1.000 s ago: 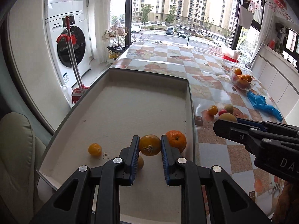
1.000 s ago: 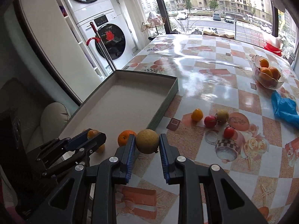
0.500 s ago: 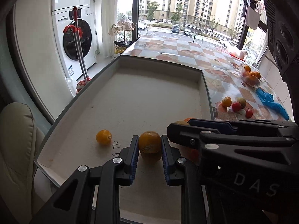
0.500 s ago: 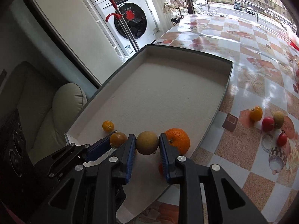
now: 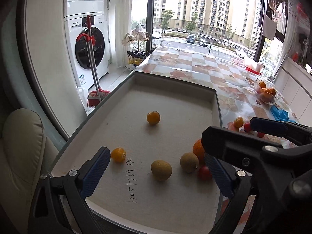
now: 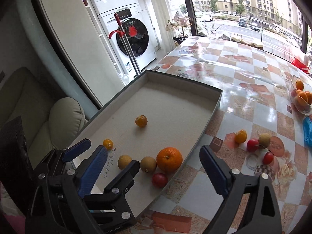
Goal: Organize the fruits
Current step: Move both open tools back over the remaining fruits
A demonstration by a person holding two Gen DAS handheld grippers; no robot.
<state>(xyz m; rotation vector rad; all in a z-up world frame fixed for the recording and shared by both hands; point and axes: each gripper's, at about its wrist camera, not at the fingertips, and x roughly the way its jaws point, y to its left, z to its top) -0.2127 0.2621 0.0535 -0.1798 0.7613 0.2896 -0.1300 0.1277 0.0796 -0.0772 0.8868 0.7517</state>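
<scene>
**Both tools let go as fruit collects in the tray**

Left wrist view: the left tool (image 5: 156, 171) stands released, its jaws having just been opening, with a tan fruit (image 5: 161, 170) lying free on the tray (image 5: 175, 81) floor between them, touched by neither pad. A second tan fruit (image 5: 189, 162), a large orange (image 5: 198, 151) and a red fruit (image 5: 204, 172) cluster near the tray's right wall; two small orange fruits (image 5: 153, 117) lie apart.

Right wrist view: the right tool (image 6: 154, 167) is likewise released, its jaws also freshly spread, holding nothing. Six pieces sit in the tray. On the worktop (image 6: 243, 105), a yellow fruit (image 6: 240, 136), two red ones (image 6: 252, 144) and a tan one remain loose, and a glass bowl (image 6: 301, 108) still holds oranges. The sorting looks roughly half done.
</scene>
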